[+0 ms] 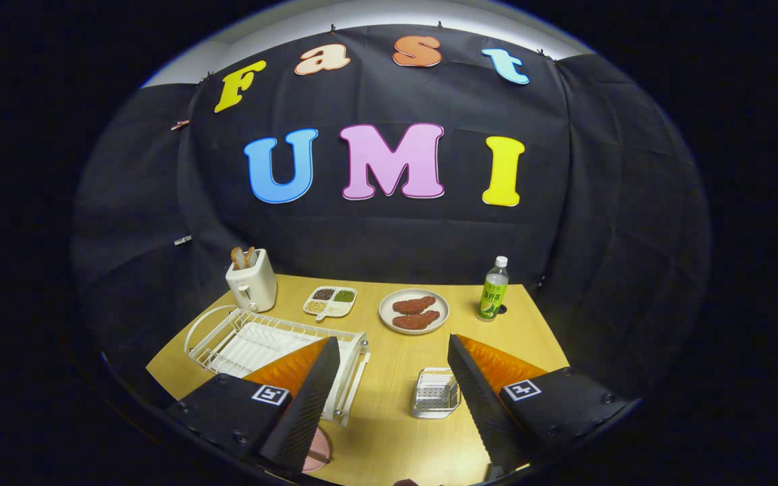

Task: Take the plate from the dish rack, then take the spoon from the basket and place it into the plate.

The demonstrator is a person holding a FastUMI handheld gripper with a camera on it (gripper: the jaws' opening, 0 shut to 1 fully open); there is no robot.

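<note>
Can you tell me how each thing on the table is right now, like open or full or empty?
gripper: open, fingers spread above the table, holding nothing
dish rack: looks empty
pink plate: lying flat on the table, partly hidden by one finger
basket: upright, contents too small to tell
toaster: bread slices sticking up
divided dish: compartments filled
round plate: two meat pieces on it
bottle: upright, capped

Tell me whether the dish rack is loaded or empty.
Empty, as far as shown: the dish rack has bare white wires and tray, no plate standing in it, though the open hand-held gripper has one finger hiding its near corner.
</note>
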